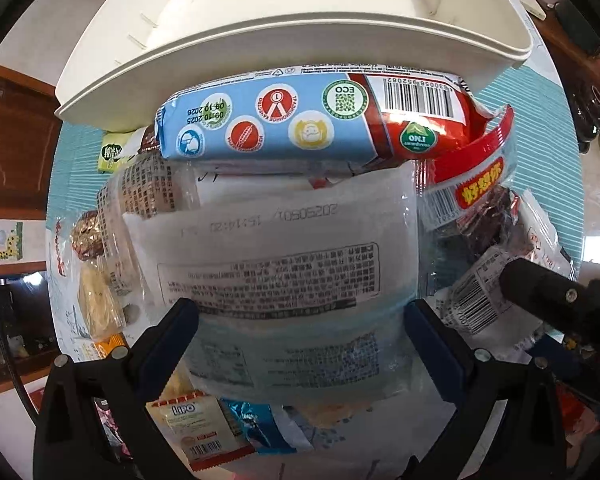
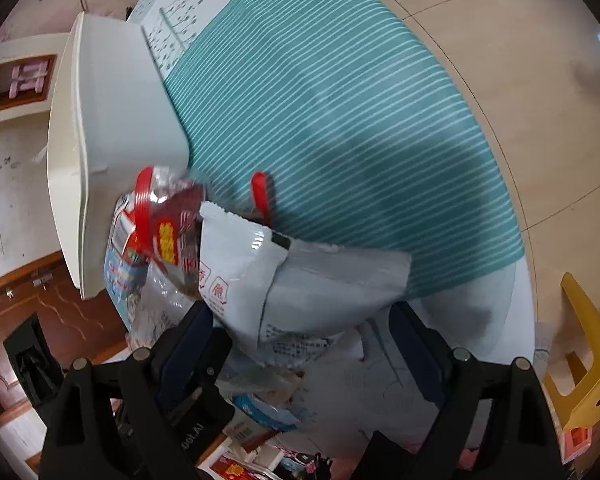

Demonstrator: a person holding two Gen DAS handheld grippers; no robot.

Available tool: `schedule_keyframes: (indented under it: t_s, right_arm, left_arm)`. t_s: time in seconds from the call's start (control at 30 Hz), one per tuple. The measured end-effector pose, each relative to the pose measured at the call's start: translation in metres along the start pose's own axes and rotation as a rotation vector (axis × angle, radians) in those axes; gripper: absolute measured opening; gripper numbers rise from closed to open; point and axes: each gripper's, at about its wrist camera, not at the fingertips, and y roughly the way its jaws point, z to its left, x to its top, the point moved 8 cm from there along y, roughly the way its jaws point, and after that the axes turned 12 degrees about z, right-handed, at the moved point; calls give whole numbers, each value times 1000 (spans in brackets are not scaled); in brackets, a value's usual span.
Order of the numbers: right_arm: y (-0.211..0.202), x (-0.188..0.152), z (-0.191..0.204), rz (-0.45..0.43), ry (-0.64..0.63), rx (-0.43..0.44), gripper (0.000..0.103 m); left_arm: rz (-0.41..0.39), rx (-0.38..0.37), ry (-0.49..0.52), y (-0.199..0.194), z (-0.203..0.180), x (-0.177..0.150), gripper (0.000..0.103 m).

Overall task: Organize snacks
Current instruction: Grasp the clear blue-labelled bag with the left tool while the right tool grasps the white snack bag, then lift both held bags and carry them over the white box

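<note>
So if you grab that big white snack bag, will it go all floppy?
Probably: the white snack bag is thin, creased film, so it should sag and crinkle. It looks puffy, so likely light. Its glossy surface might slip between the left gripper.

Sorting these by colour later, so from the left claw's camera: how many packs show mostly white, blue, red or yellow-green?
White: 1, big pack
Blue: 1, roll pack
Red: 1, clear bag
Yellow-green: 1, small pack
Total: 4
</note>
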Motion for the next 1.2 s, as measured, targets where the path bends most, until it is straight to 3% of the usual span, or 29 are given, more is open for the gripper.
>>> schedule_keyframes:
  t_s: [0.1, 0.17, 0.47, 0.57, 0.7, 0.77, 1.2]
  right_arm:
    - [1, 4, -2, 1, 7, -17, 90]
    - [3, 6, -2, 7, 3, -20, 85]
    - [2, 6, -1, 6, -18, -67, 72]
    - [1, 4, -2, 8, -22, -71, 69]
    - [8, -1, 1, 20, -16, -69, 64]
    - [7, -3, -1, 25, -13, -67, 60]
    - [-8, -25, -6, 19, -28, -59, 58]
  left_arm:
    - [-4, 19, 11, 0, -3, 2, 103]
    - [-13, 33, 21, 0, -5, 3, 103]
    - [-33, 1, 28, 4, 2, 4, 101]
    - [-41, -2, 32, 4, 3, 0, 94]
    - [-69, 34, 25, 1, 7, -6, 73]
    - [-77, 25, 26, -1, 8, -9, 69]
    - [-77, -11, 56, -12, 13, -22, 51]
